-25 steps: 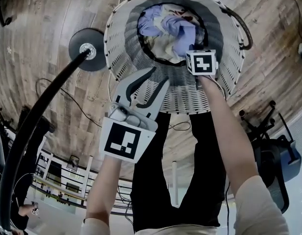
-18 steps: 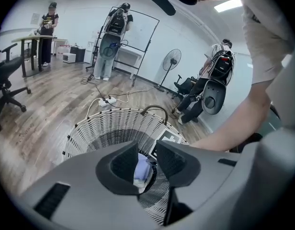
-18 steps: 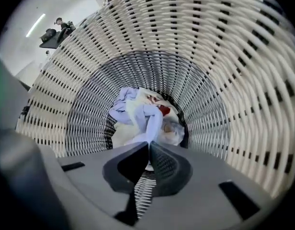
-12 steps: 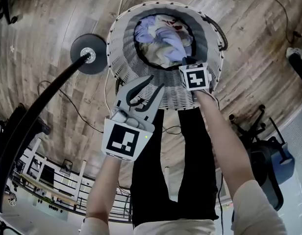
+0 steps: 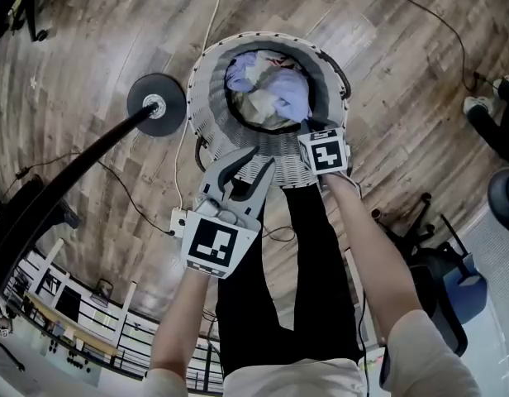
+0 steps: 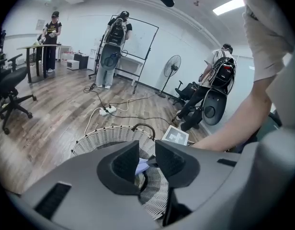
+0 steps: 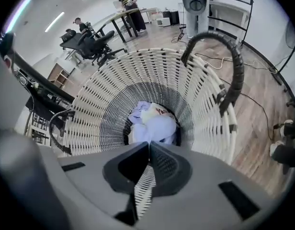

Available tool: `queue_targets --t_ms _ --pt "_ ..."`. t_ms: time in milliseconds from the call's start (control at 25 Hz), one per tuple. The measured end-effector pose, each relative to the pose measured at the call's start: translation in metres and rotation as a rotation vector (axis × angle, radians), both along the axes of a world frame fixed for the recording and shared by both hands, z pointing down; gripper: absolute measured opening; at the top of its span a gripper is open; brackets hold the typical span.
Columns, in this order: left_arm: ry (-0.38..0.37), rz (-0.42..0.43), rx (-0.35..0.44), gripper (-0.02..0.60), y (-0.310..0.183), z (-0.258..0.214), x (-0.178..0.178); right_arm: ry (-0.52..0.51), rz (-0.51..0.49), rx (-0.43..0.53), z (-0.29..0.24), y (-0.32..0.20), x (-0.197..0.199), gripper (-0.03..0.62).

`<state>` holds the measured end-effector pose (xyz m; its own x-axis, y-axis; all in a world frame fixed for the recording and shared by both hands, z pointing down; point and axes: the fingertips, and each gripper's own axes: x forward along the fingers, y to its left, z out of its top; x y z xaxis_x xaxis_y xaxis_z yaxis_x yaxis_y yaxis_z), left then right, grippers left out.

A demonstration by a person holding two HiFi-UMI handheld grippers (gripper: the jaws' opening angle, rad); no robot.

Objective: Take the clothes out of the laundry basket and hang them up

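Wood-plank floor (image 5: pixel 89 48) of an open workroom lies under a white woven laundry basket (image 5: pixel 206 89), which stands directly below both tongs. The right tongs (image 7: pixel 148 145) point steeply down over the basket's mouth, jaws pressed together with nothing between them. The clothes (image 7: pixel 152 123), a crumpled heap of lavender and cream fabric, sit at the bottom of the basket, well below those tips and untouched. The left tongs (image 6: pixel 146 147) hang at a shallower slant over the near rim, just beside the right pair. Their jaws have just been closing but stand partly apart, with nothing between them; only basket wall and cloth show through the gap beyond. Neither pair carries a garment, so the first piece appears not yet lifted out. To the outer side of the left tongs, a black pole on a round base (image 5: pixel 155 106) stands near the basket, probably part of the stand where the garments are to hang
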<state>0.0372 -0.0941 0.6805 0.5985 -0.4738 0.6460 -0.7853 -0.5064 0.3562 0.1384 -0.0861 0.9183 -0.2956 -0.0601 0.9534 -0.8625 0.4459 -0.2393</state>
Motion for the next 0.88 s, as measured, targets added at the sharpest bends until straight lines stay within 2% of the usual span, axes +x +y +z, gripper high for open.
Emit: queue_targets --t_ms 520,880 --pt "-0.016 -0.112 0.052 0.104 0.007 -0.078 0.018 -0.098 -0.097 0.043 -0.095 0.008 0.007 0.011" --pt "-0.031 -0.192 0.075 0.101 0.025 -0.122 0.018 -0.173 -0.097 0.095 -0.170 0.000 0.004 0.011"
